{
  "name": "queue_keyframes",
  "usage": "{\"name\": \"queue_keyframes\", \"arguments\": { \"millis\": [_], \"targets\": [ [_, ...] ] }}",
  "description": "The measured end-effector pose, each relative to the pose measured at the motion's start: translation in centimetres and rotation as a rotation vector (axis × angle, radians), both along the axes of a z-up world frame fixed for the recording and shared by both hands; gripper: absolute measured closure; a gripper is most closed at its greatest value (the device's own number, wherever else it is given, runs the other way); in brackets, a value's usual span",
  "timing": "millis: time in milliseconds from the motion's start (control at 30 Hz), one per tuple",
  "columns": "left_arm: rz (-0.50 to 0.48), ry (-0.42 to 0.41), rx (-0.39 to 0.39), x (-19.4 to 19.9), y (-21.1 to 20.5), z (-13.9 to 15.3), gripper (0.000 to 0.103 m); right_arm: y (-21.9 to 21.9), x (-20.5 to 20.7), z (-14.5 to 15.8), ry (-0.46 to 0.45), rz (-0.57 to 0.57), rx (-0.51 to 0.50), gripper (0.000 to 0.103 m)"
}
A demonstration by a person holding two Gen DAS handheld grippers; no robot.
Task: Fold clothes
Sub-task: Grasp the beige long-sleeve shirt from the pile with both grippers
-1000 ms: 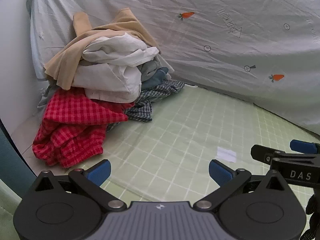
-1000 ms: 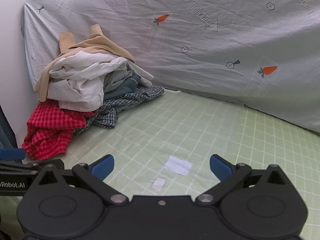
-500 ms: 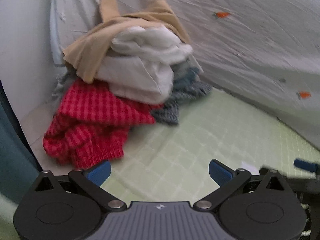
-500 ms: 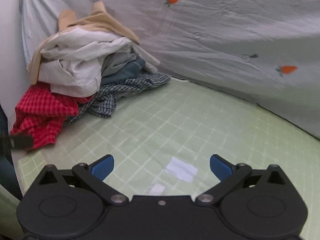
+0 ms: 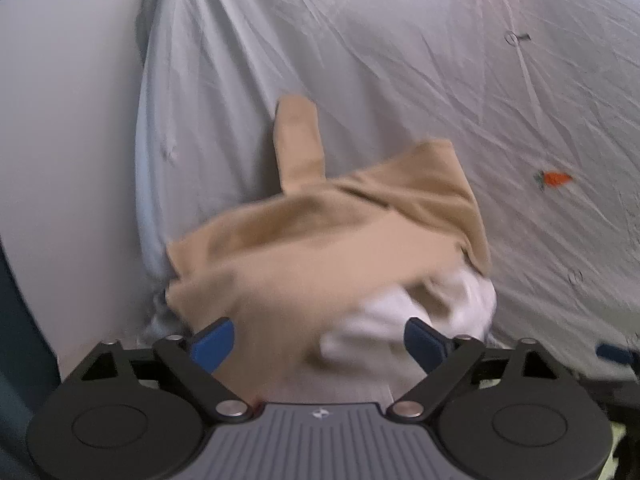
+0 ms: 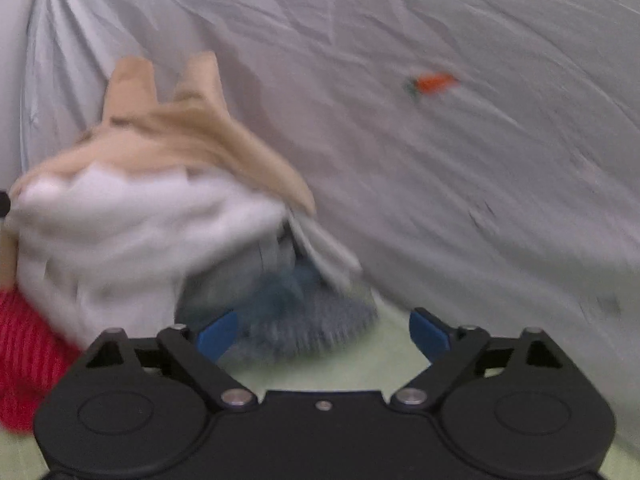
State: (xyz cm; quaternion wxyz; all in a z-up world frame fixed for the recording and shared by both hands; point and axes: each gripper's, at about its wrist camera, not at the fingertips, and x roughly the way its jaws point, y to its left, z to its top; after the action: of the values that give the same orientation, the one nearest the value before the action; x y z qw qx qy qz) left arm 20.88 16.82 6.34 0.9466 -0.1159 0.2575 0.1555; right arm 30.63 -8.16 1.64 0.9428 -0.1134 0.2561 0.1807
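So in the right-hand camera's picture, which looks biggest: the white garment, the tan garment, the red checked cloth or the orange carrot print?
1. white garment
2. tan garment and red checked cloth: too alike, with the red cut off
3. orange carrot print

Clothes pile (image 6: 152, 220) heaped unfolded; tan garment (image 5: 320, 248) on top.

My location is a home laundry setup: a pile of clothes (image 6: 132, 216) on a green checked sheet (image 6: 360, 364), against a carrot-print backdrop sheet (image 6: 440, 140).
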Motion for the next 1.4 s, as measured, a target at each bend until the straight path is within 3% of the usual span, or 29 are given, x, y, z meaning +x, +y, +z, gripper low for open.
{"name": "queue_keyframes", "arguments": {
  "millis": [133,267,333,400,467,567,633,767,900,1100,1167,1233,1400],
  "targets": [
    [-0.029,-0.002,-0.014,2.6,1.3,-0.4,0.026,3.7,5.2,1.9,-0.050,0.106,0.037,0.025],
    [-0.044,0.015,-0.040,4.4,1.6,-1.3,0.033,7.5,8.1,2.7,-0.080,0.247,0.054,0.024],
    [-0.037,0.018,-0.075,4.8,1.7,-1.7,0.042,8.9,8.7,2.7,-0.093,0.264,0.042,0.026],
    [-0.022,0.010,-0.096,4.7,1.7,-1.9,0.048,9.7,9.2,2.7,-0.095,0.278,0.047,0.043],
    [-0.023,0.006,-0.094,4.4,1.2,-1.6,0.054,9.3,9.2,3.0,-0.057,0.286,0.112,0.085],
    [-0.026,0.003,-0.062,3.8,0.1,-1.0,0.069,8.1,7.9,3.2,-0.098,0.256,0.138,0.101],
    [-0.034,-0.008,-0.042,2.9,-0.8,-0.3,0.079,6.6,6.7,3.6,-0.148,0.212,0.140,0.101],
    [-0.060,-0.028,-0.046,0.5,-2.9,1.1,0.085,1.9,3.6,5.2,-0.211,0.133,0.180,0.101],
    [-0.091,-0.030,0.019,-2.4,-6.7,2.3,0.095,-4.0,0.9,6.4,-0.275,0.010,0.192,0.102],
    [-0.166,-0.032,0.056,-7.9,-15.0,2.9,0.097,-16.6,-5.4,6.6,-0.350,-0.199,0.173,0.103],
    [-0.205,-0.015,0.038,-9.7,-18.4,2.5,0.103,-22.7,-7.9,6.5,-0.353,-0.296,0.169,0.103],
    [-0.273,0.018,-0.024,-11.7,-22.4,1.3,0.103,-30.0,-10.6,5.9,-0.315,-0.398,0.169,0.103],
    [-0.394,0.185,-0.057,-14.9,-32.4,-4.0,0.103,-44.7,-17.4,2.2,-0.133,-0.579,0.185,0.103]
  ]
}}
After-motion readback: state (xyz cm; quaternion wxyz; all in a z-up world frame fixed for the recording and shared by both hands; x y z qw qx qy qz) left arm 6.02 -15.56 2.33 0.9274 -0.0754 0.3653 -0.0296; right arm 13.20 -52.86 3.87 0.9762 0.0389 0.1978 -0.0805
